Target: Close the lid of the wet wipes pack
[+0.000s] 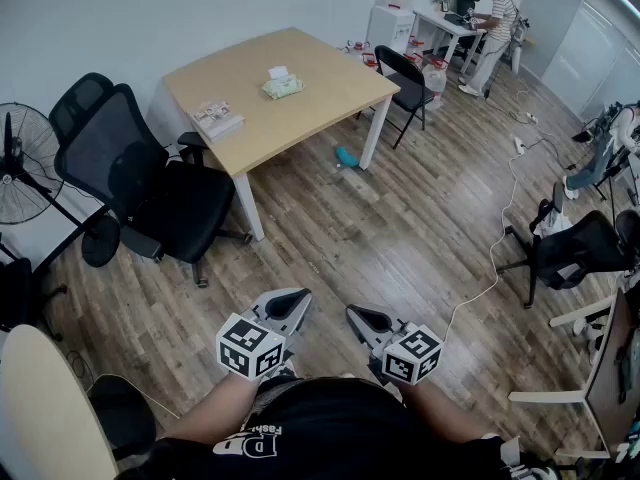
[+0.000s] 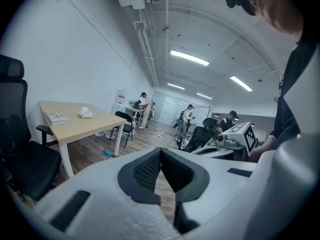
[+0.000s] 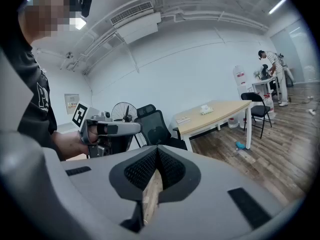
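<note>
Pack (image 1: 282, 87): soft, pale green, pillow-shaped. It lies on the table toward its far side, with a white piece standing up at its top (lid or wipe, too small to tell). It is well apart from both grippers.
Table (image 1: 320, 68): smooth light-wood top with rounded corners, on straight white legs.
Booklets (image 1: 217, 120): flat rectangular stack near the table's left edge, apart from the pack.
Chair (image 1: 150, 178): black, with mesh back, padded seat and armrests, just beside the table's near-left side.
Fan (image 1: 18, 163): black, round wire cage, at the left edge of the head view.
Floor (image 1: 400, 238): wood-look planks in mixed brown tones. A small teal item (image 1: 346, 156) lies by a table leg.
Left gripper (image 1: 296, 298): grey moulded shell with black ribbed pads and a marker cube at its rear. The pads are pressed together at the tips, with nothing between them.
Right gripper (image 1: 356, 314): same build. The pads are pressed together and pinch nothing; only floor shows through the slit behind the tips.
Both grippers: held low in front of the person, side by side over the floor, touching nothing.
</note>
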A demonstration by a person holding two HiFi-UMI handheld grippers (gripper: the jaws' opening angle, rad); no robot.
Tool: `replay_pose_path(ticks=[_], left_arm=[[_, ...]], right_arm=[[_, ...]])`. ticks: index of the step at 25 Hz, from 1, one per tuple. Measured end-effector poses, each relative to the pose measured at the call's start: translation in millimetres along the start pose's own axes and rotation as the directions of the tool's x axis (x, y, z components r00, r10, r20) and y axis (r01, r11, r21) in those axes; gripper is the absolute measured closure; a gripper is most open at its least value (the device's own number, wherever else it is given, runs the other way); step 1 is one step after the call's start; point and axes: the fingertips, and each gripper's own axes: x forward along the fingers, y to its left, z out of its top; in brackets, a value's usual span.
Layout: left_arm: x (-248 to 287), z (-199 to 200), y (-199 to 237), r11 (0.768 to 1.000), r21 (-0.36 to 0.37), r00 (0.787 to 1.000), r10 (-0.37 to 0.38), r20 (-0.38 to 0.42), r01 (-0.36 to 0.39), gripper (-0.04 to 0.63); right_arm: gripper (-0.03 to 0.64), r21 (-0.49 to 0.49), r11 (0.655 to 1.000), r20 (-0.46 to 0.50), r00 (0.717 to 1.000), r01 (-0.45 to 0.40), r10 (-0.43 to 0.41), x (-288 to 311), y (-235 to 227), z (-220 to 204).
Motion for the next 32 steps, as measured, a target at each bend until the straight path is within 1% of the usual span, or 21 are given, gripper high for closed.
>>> replay_pose_path(ticks=[6, 11, 15, 18, 21, 24, 26, 28, 32], left_arm=[[3, 2, 7, 1.000, 0.003, 1.000, -0.003, -0.009, 0.003, 0.577], [4, 8, 14, 1.000, 0.008, 1.000, -0.018, 0.007, 0.018, 0.577], [6, 8, 23, 1.000, 0.009, 1.000, -0.027, -0.001, 0.027, 0.577], [7, 10, 32, 0.999, 0.009, 0.999, -0.030, -0.010, 0.031, 0.577], [7, 9, 42, 0.999, -0.001, 0.999, -0.038, -0.026, 0.038, 0.577], [4, 8, 52, 0.997, -0.026, 0.997, -0.073, -0.038, 0.072, 0.577], [0, 9, 61, 0.996, -0.033, 0.996, -0.083, -0.037, 0.082, 0.577], [-7, 11, 73, 0.996, -0.029, 0.996, -0.081, -0.036, 0.080, 0.577], [-20, 13, 97, 0.998, 0.004, 0.997, -0.063, -0.044, 0.063, 0.577]], right_arm=[[0.614, 0.003, 1.000, 0.002, 1.000, 0.002, -0.002, 8, -1, 3], [0.614, 0.006, 1.000, 0.001, 1.000, 0.012, -0.012, 15, -4, 5], [0.614, 0.012, 0.999, 0.012, 0.999, 0.033, -0.034, 23, -7, 6], [0.612, 0.006, 1.000, 0.023, 0.999, 0.025, -0.025, 30, -4, 10], [0.612, -0.003, 1.000, 0.022, 1.000, 0.014, -0.014, 42, 0, 12], [0.612, -0.005, 1.000, 0.027, 1.000, 0.016, -0.016, 57, 2, 16], [0.612, -0.002, 1.000, 0.033, 0.999, 0.026, -0.026, 68, 2, 19], [0.612, 0.001, 0.999, 0.039, 0.998, 0.042, -0.042, 79, 1, 23], [0.612, 0.017, 0.997, 0.041, 0.997, 0.071, -0.072, 99, 0, 28]])
